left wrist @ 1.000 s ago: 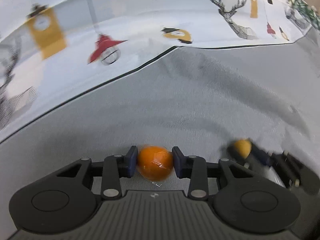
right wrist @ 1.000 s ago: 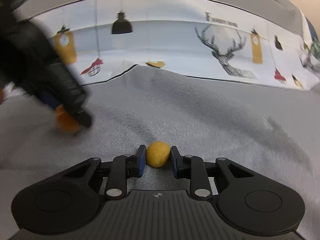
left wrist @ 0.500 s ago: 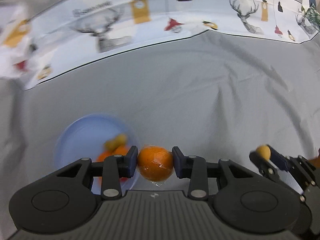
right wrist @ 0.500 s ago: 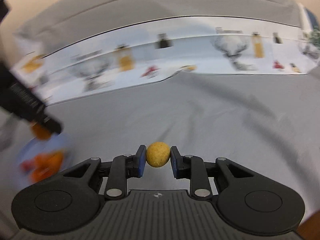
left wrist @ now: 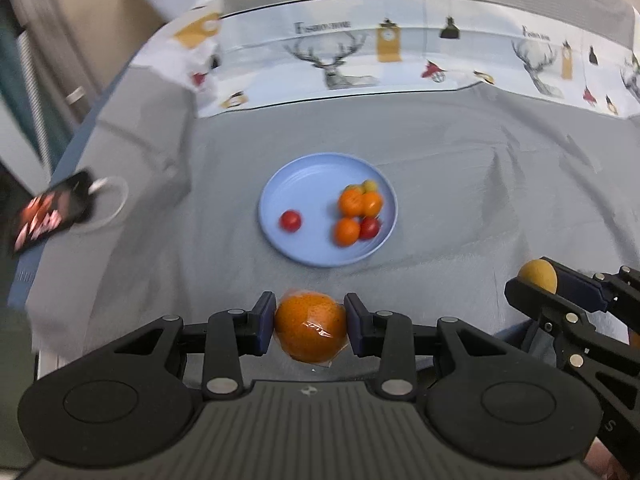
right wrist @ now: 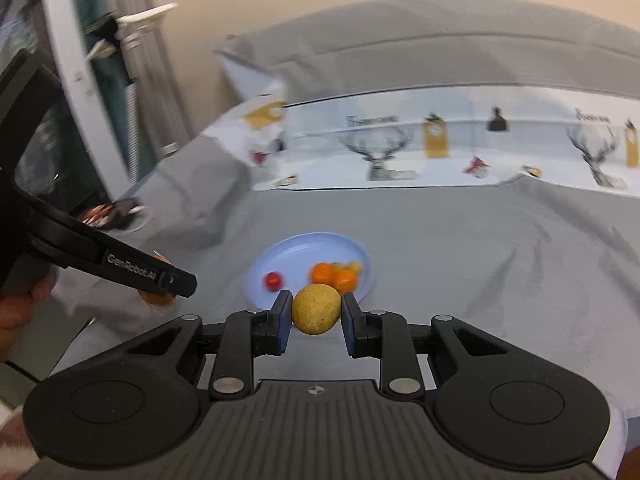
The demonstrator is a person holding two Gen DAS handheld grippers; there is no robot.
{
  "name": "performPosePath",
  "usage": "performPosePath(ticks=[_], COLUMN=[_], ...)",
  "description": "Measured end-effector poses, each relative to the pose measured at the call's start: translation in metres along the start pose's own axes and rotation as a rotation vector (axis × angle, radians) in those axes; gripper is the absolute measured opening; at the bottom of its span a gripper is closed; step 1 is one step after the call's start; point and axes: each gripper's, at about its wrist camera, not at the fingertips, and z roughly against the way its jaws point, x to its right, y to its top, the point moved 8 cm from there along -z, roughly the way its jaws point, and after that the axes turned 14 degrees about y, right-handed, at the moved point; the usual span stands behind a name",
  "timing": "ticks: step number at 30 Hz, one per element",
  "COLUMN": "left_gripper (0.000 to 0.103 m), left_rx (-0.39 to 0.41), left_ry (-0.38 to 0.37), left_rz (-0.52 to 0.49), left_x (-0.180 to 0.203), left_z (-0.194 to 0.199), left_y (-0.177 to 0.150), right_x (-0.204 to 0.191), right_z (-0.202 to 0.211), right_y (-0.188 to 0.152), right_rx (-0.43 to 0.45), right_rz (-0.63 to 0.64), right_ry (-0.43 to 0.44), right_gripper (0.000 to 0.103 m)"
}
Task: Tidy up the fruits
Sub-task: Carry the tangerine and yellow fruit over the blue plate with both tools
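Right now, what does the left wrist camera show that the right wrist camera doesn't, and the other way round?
Only the left wrist view shows the orange clearly, clamped in the left gripper, and a second red fruit on the plate's right side.

Only the right wrist view shows the left gripper's printed side, with a hand holding it, and a white frame at far left.

Both show the blue plate with a red fruit and small oranges, the yellow fruit held in the right gripper, the grey cloth, the deer-print fabric and a phone.
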Motion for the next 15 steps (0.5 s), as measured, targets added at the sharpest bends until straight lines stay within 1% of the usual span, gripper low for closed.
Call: performPosePath(ticks=[5,11,15], left_gripper=[0.041,0.041,0.041], left_rx=[0.004,0.037,0.063], left_ry=[-0.026,-0.053,-0.062], left_rz=[0.064,0.097,0.121], left_x=[-0.021,-0.031,-0.034], left_z=[0.015,0.032,0.042], left_y=[-0.025,-0.042,-0.045], right_x=[-0.035,-0.053,-0.061], right_z=[0.013,0.027,0.034], right_y=[-0.006,-0.01,-0.011], right_rx=[0.005,0.027,0.038], right_rz=[0.08,0.117,0.14], right_ry=[-0.011,-0.035,-0.048], right_gripper=[0.027,0.027,0.027])
